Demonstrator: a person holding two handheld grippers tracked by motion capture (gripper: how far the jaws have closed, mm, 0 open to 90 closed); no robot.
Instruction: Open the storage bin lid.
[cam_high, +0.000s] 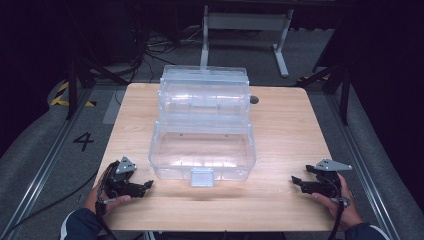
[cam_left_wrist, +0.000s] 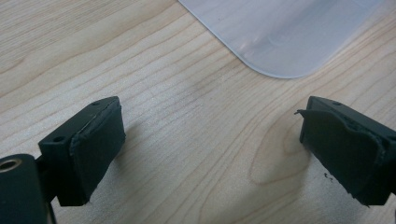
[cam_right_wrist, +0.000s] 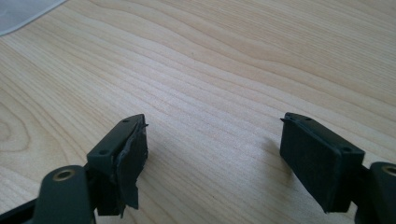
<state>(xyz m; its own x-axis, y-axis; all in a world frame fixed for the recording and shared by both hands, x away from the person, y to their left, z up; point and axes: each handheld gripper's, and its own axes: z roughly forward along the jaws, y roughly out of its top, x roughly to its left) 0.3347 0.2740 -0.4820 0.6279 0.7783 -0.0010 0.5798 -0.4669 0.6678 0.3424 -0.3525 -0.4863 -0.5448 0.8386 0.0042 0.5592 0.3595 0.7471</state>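
Two tongs, one clear box, one tabletop.

Clear plastic box (cam_high: 202, 155): centre of tabletop (cam_high: 285, 130), tiered trays stepped up toward far edge, grey latch (cam_high: 202, 177) on near wall, facing person. No brand or label legible on box. Also seen as pale rounded corner (cam_left_wrist: 280, 32) at top of left gripper view; small pale patch (cam_right_wrist: 21, 11) at top-left corner of right gripper view.

Left tongs (cam_high: 148, 186): held in left hand (cam_high: 102, 192), near-left part of tabletop, tips aimed at box's near-left corner, close by but apart. In left gripper view (cam_left_wrist: 212, 140): jaws wide, bare wood between pads, nothing gripped. Pad rubber torn at edges.

Right tongs (cam_high: 295, 180): held in right hand (cam_high: 337, 202), near-right part of tabletop, tips aimed left toward box, well apart from it. In right gripper view (cam_right_wrist: 215, 154): jaws wide, bare wood between pads, nothing gripped. Left pad frayed along lower edge.

Grey three-cornered plate on top of each gripper body, cables trailing back along dark sleeves.

Writing: black numeral "4" (cam_high: 83, 141) on grey floor, left of tabletop. Yellow-black hazard tape (cam_high: 62, 95) on floor beyond it, no text readable.

Bkgd: white frame legs (cam_high: 245, 30) and cables on floor past far edge.
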